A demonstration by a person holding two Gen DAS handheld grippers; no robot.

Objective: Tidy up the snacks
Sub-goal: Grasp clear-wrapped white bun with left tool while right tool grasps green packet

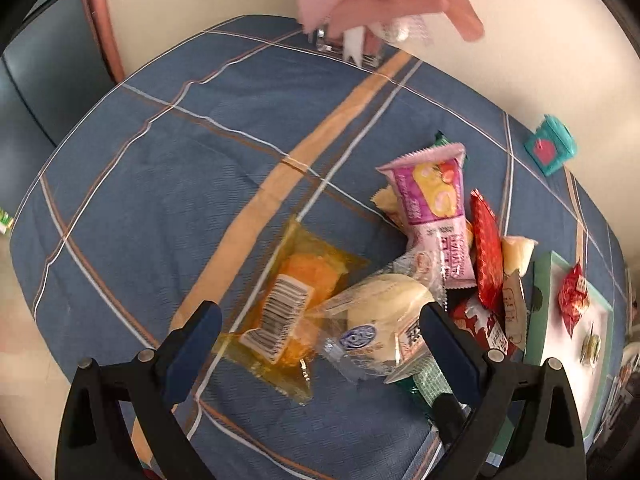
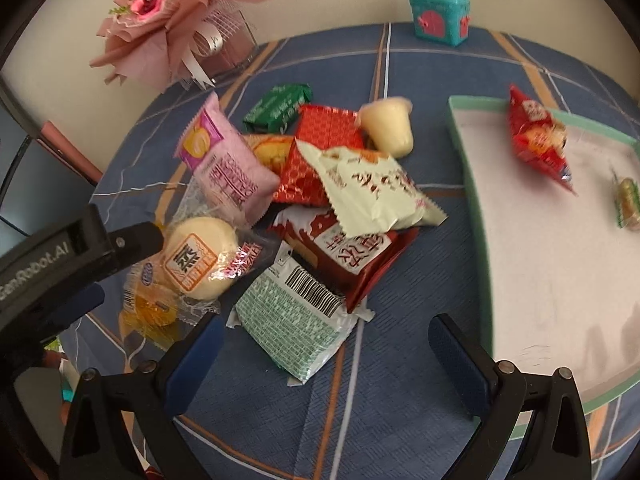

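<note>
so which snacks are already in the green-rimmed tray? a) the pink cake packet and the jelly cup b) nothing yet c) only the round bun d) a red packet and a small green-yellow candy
d: the right wrist view shows a red packet and a small green-yellow candy lying inside the tray, while the pink cake packet, jelly cup and round bun sit in the pile on the cloth.

"GenRobot.AI" on left gripper (image 2: 76, 280).
</note>
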